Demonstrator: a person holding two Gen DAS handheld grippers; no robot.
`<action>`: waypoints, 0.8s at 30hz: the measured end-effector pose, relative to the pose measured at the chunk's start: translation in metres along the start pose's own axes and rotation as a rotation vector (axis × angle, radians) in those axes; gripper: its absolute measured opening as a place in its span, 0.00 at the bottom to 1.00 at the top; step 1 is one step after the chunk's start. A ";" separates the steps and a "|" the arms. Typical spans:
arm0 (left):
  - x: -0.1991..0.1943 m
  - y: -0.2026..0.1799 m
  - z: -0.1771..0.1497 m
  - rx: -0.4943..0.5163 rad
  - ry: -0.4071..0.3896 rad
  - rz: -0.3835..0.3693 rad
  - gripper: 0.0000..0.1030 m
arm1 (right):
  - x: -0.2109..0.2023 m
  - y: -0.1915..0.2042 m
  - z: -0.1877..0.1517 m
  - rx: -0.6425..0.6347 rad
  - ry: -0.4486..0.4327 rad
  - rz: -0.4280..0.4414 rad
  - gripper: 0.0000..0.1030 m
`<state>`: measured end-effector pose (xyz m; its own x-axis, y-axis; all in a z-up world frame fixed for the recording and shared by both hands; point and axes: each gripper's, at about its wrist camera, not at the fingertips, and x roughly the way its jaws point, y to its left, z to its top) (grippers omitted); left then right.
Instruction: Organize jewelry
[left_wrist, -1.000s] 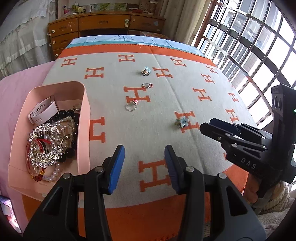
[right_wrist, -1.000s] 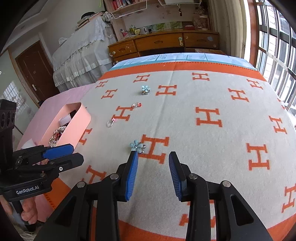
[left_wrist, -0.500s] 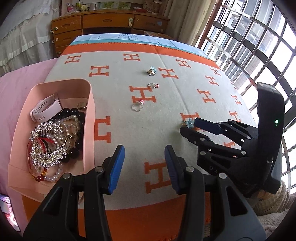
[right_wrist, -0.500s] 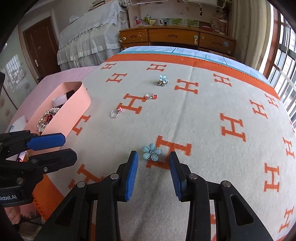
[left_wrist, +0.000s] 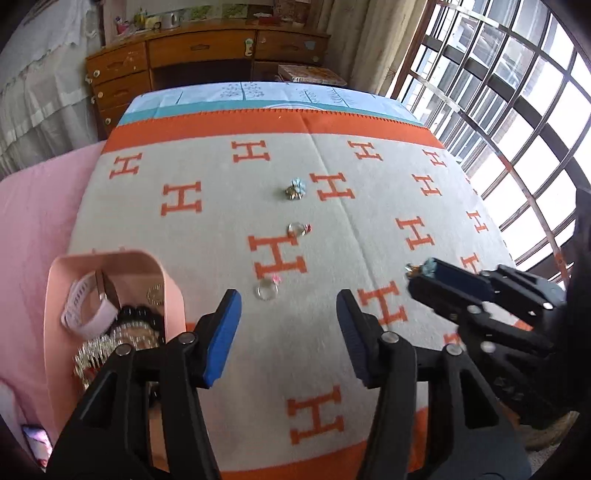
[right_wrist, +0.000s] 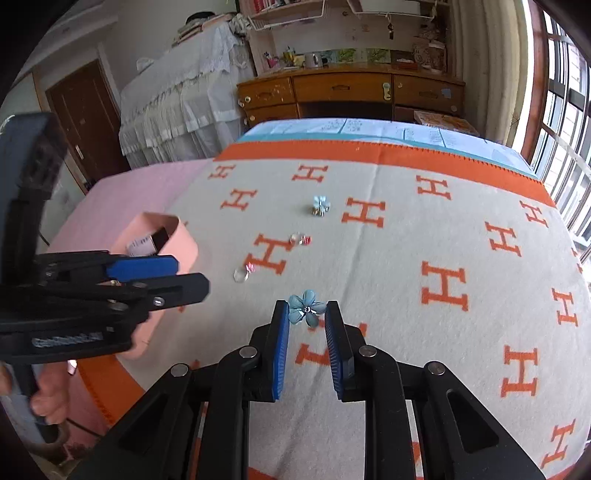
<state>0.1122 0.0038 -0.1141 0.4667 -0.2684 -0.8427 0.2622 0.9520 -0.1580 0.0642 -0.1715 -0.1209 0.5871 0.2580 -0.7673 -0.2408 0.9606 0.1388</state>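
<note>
Rings (left_wrist: 266, 291) lie beyond the gaping left tongs (left_wrist: 288, 334); right tongs (right_wrist: 306, 343) clench a flower (right_wrist: 306, 307).

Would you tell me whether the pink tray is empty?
Not empty: the pink tray holds a white watch and beads.

Long wooden dresser with drawers (right_wrist: 351, 92) against the far wall, beyond the bed's far edge. Tall black-barred windows (left_wrist: 517, 110) along the right, pouring daylight. Dark brown door (right_wrist: 85, 122) left, white lace-draped furniture (right_wrist: 177, 103) beside it.
</note>
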 end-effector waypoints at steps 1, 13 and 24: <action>0.006 -0.001 0.008 0.015 0.008 0.011 0.52 | -0.005 -0.004 0.007 0.010 -0.014 0.008 0.19; 0.085 -0.001 0.086 0.117 0.130 0.043 0.50 | -0.020 -0.046 0.056 0.056 -0.078 0.028 0.19; 0.127 -0.032 0.092 0.306 0.147 0.075 0.26 | 0.004 -0.074 0.046 0.121 -0.048 0.057 0.19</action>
<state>0.2405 -0.0741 -0.1691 0.3735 -0.1542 -0.9147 0.4837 0.8738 0.0502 0.1196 -0.2371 -0.1057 0.6124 0.3142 -0.7255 -0.1817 0.9490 0.2577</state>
